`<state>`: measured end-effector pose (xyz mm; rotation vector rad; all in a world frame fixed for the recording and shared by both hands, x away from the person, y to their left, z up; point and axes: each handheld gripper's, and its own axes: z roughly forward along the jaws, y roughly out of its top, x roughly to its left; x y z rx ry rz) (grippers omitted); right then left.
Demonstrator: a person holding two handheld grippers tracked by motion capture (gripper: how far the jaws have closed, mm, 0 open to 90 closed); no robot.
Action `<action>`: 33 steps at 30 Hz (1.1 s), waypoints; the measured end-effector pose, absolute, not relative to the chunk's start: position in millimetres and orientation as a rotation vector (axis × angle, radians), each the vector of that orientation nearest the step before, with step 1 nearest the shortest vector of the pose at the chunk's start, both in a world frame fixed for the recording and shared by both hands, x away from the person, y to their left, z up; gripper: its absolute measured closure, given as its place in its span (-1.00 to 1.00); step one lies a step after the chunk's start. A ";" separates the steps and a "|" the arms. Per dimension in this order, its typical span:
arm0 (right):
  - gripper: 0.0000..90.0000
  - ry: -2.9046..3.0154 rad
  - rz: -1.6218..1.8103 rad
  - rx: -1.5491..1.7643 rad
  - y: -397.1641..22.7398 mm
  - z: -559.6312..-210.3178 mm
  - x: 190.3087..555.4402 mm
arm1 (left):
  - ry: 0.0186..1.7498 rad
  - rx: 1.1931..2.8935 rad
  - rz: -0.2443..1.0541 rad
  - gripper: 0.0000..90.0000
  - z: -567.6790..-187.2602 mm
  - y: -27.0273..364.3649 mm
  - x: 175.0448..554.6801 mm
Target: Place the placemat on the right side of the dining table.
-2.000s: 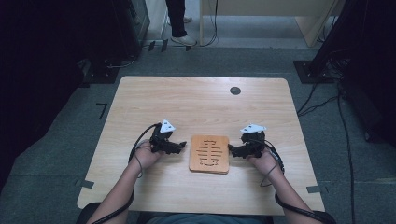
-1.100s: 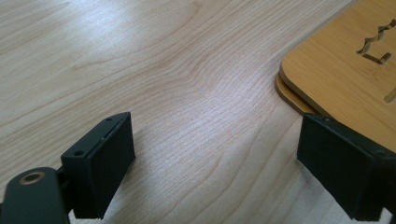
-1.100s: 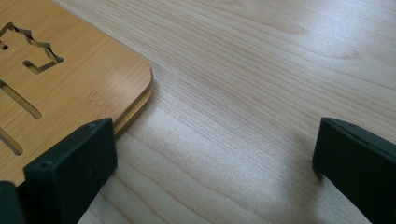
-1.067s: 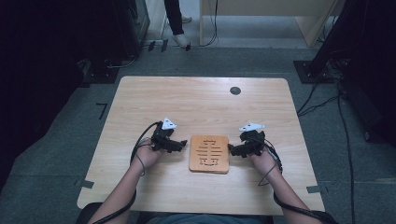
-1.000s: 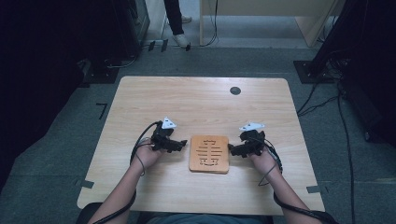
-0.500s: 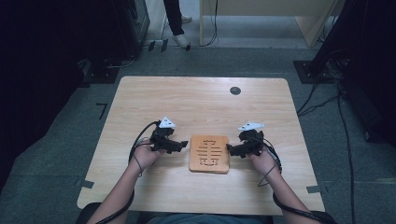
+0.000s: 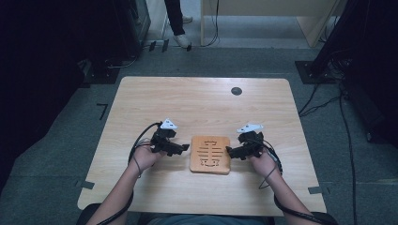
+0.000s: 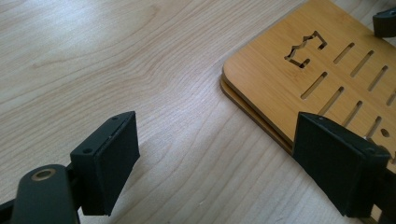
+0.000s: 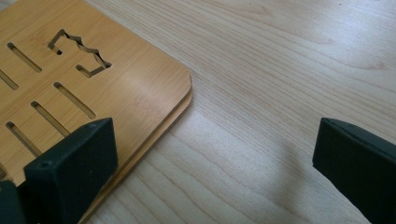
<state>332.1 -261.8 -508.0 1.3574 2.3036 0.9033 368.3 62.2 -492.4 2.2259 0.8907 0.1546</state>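
Note:
A flat bamboo board [image 7: 210, 154] with cut slots lies on the table's near middle; it looks like two thin layers stacked [image 8: 280, 88] [image 9: 93, 84]. My left gripper [image 7: 184, 147] sits just left of the board, open, its fingertips at the board's left edge. In the left gripper view one jaw overlaps the board's edge and the other stands over bare table [image 8: 219, 163]. My right gripper [image 7: 231, 151] sits at the board's right edge, open. In the right gripper view one jaw hangs over the board's corner and the other over bare wood [image 9: 215, 168].
The light wooden table [image 7: 197, 108] has a dark round grommet [image 7: 236, 91] at the back right. Dark equipment and cables line the floor on both sides. A person's legs [image 7: 176, 18] stand beyond the far edge. Tape marks sit on the carpet near the table's corners.
Both grippers have crept inward toward the board's two side edges. The board has not moved.

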 end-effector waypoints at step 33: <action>-1.00 2.315 0.857 1.332 -262.7 -506.9 332.5 | 0.868 2.227 0.128 -0.69 -486.8 61.9 365.4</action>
